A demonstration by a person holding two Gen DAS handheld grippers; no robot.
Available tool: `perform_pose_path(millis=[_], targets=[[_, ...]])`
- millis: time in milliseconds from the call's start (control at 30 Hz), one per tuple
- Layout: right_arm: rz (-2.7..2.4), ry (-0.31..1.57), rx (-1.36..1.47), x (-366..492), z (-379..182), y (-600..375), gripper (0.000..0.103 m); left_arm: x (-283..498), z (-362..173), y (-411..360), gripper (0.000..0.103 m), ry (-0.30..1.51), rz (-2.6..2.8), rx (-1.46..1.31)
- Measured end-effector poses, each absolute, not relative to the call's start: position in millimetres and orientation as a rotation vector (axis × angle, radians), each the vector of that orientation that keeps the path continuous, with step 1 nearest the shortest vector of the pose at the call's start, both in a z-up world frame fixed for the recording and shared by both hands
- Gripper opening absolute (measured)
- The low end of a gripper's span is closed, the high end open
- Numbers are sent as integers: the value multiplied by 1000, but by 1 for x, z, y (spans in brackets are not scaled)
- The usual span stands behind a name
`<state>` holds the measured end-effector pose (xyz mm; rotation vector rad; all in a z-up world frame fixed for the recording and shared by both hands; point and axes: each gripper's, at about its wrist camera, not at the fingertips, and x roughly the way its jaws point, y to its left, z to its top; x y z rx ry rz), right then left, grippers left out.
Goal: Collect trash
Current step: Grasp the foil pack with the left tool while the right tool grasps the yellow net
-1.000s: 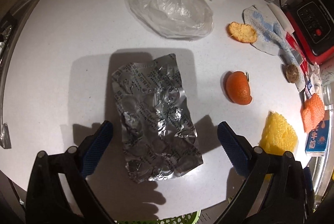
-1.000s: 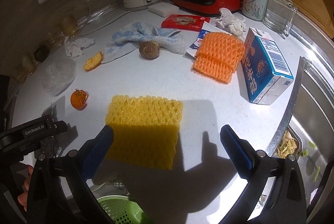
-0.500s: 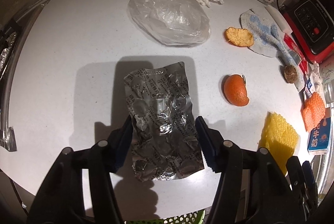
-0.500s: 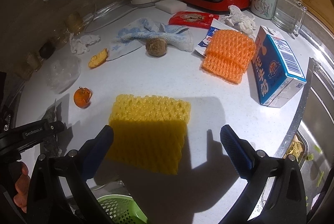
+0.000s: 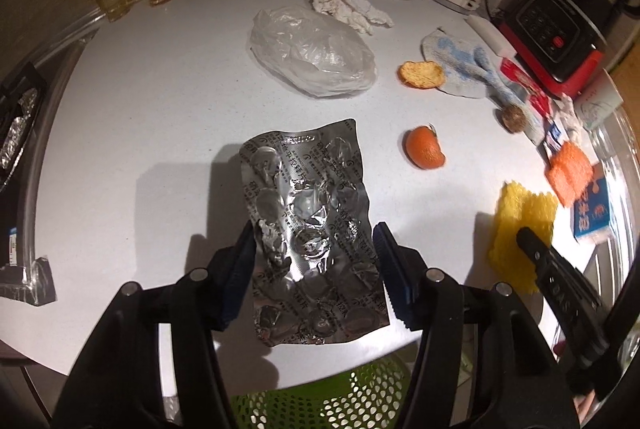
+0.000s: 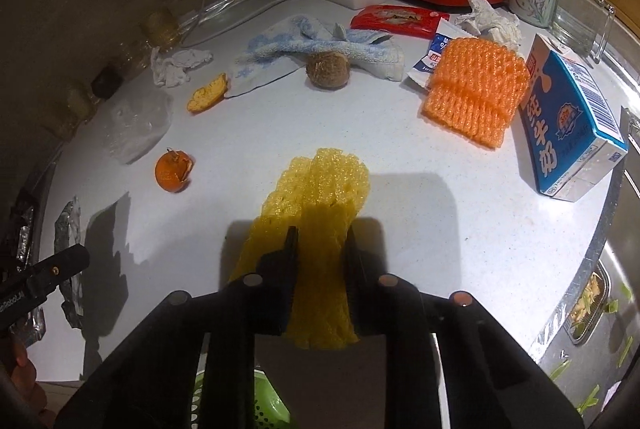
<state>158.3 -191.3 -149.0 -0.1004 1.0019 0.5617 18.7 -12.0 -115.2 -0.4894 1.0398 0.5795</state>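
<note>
Since 1 s ago both tools closed: left gripper [image 5: 314, 261] now pinches foil blister sheet [image 5: 310, 229] at counter [image 5: 160, 109] front edge, right gripper [image 6: 320, 253] squeezes yellow foam net [image 6: 320, 197] narrow; both pcs secured, judged ready for drop into green basket [image 5: 320, 401] below.

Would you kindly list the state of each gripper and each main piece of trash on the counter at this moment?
left gripper: shut on the blister pack
blister pack: crumpled, pinched at both edges
right gripper: shut on the yellow foam net
yellow foam net: squeezed, bunched between the fingers
orange foam net: folded, lying loose
milk carton: on its side
plastic bag: crumpled, untouched
green basket: below the counter edge, contents unseen
</note>
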Motion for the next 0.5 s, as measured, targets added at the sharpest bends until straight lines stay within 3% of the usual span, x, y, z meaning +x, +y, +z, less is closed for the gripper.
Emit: perform_pose_path(millis=[267, 500], targets=[[558, 932, -117, 102, -111, -227, 20, -23, -101, -62, 57, 1097, 299, -337], [453, 919, -48, 15, -95, -275, 20, -80, -129, -118, 57, 1198, 7, -202]])
